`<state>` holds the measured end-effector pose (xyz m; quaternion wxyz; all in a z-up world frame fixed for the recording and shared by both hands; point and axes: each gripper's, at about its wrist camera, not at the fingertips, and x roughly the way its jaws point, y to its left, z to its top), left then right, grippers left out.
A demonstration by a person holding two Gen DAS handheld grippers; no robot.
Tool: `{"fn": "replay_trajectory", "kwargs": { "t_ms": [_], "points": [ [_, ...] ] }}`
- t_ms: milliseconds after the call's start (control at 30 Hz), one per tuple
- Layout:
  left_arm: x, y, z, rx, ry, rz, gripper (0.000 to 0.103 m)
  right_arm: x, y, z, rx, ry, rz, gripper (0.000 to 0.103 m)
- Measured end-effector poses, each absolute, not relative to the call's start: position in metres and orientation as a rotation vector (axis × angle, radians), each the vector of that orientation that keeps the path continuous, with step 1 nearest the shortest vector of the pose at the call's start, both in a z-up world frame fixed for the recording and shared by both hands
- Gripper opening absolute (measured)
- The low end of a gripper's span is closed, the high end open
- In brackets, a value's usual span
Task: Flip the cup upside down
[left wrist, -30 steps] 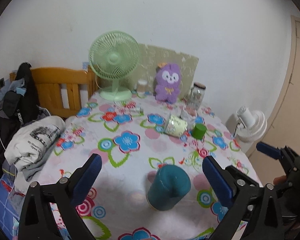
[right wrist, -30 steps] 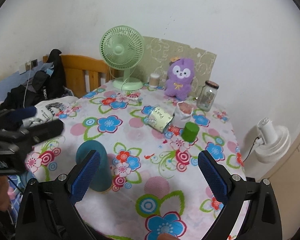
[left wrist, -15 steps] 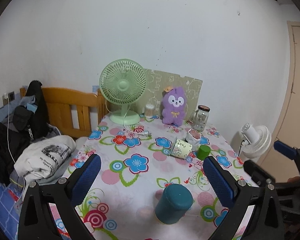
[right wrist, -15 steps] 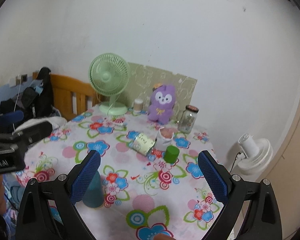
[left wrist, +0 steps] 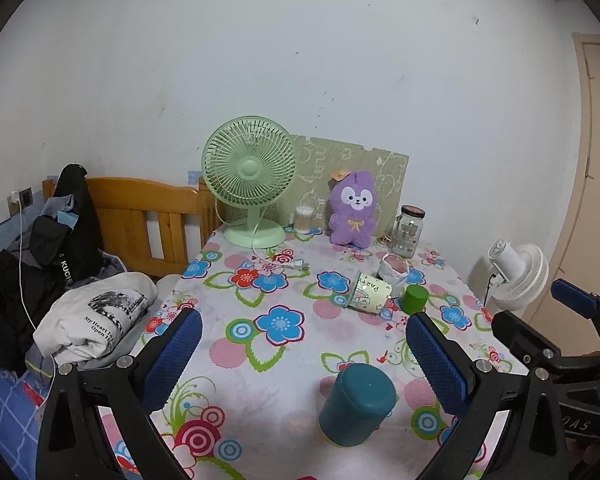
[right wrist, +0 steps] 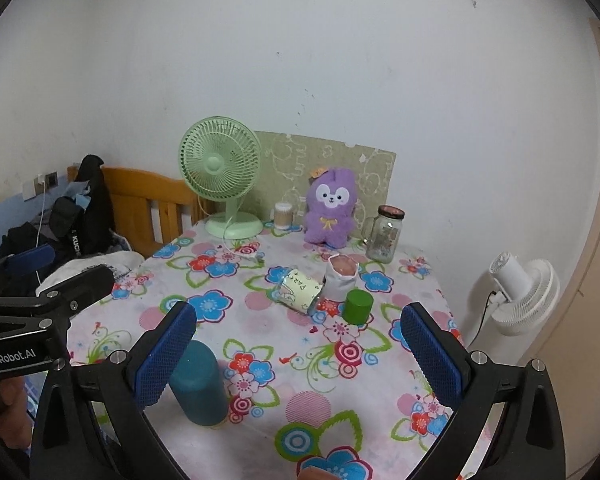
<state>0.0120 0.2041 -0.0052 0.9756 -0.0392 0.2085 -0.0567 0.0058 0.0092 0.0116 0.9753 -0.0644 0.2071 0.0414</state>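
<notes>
A dark teal cup (left wrist: 357, 403) stands upside down on the flowered tablecloth (left wrist: 284, 344) near the front edge. In the right wrist view the cup (right wrist: 199, 384) sits at the lower left, partly behind my left finger. My left gripper (left wrist: 304, 356) is open and empty, held back from and above the cup. My right gripper (right wrist: 300, 354) is open and empty, to the right of the cup. Each gripper shows at the edge of the other's view.
A green fan (left wrist: 249, 176), purple plush (left wrist: 353, 208), glass jar (left wrist: 409, 229), tipped paper cup (left wrist: 370, 292), small green cup (left wrist: 414, 299) and white bag (left wrist: 394, 270) sit further back. Clothes (left wrist: 96, 320) lie on the left. A white fan (left wrist: 518, 276) stands on the right.
Both grippers have pulled back and up from the table, so the cup looks smaller and farther. The cup has not moved. Both grippers stay open.
</notes>
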Motion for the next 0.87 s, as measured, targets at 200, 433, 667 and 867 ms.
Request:
{"fn": "replay_trajectory", "kwargs": {
  "t_ms": [200,433,667,867],
  "points": [
    [0.0145,0.2032,-0.0099,-0.068,0.437,-0.116,0.103,0.0088,0.0089,0.0064,-0.126,0.44,0.077,0.103],
    [0.017,0.2022,-0.013,-0.071,0.452,-0.12,0.103,0.0104,0.0088,0.0042,-0.127,0.447,0.078,0.103],
    [0.0188,0.2016,-0.0131,-0.073,0.454,-0.119,0.103,0.0107,0.009,0.0034,-0.12,0.446,0.081,0.103],
    [0.0194,0.2016,-0.0133,-0.069,0.456,-0.12,0.103,0.0121,0.0102,0.0016,-0.127,0.45,0.087,0.103]
  ]
}}
